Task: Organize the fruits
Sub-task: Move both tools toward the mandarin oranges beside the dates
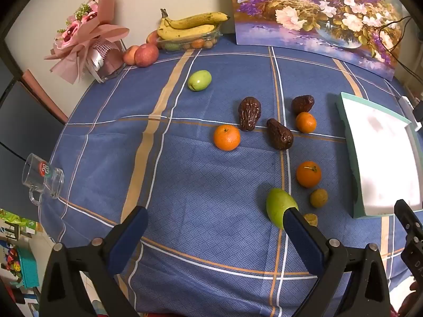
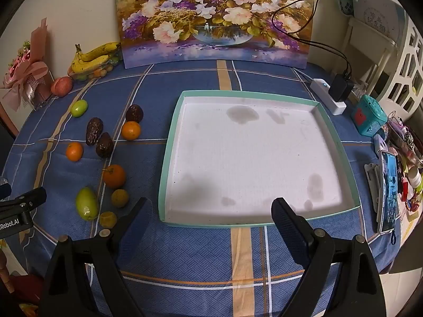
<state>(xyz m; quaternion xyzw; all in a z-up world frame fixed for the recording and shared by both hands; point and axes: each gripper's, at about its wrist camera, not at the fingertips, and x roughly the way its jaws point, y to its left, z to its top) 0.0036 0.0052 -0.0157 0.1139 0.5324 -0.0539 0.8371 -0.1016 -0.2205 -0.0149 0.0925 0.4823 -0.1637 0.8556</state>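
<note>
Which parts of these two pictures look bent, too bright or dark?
Left wrist view: the tablecloth lines bulge from the fisheye, the tray floor is overexposed, and the corners are black. Right wrist view: same curving, dark patches on the tray floor.

The desk [image 2: 201, 251], under a blue plaid cloth, carries a white tray [image 2: 169, 158], three oranges [image 1: 226, 137], three brown fruits [image 1: 249, 113], two green fruits [image 1: 199, 80], a glass mug [image 1: 43, 178], a bouquet [image 1: 84, 39] and a painting [image 2: 214, 18].
</note>
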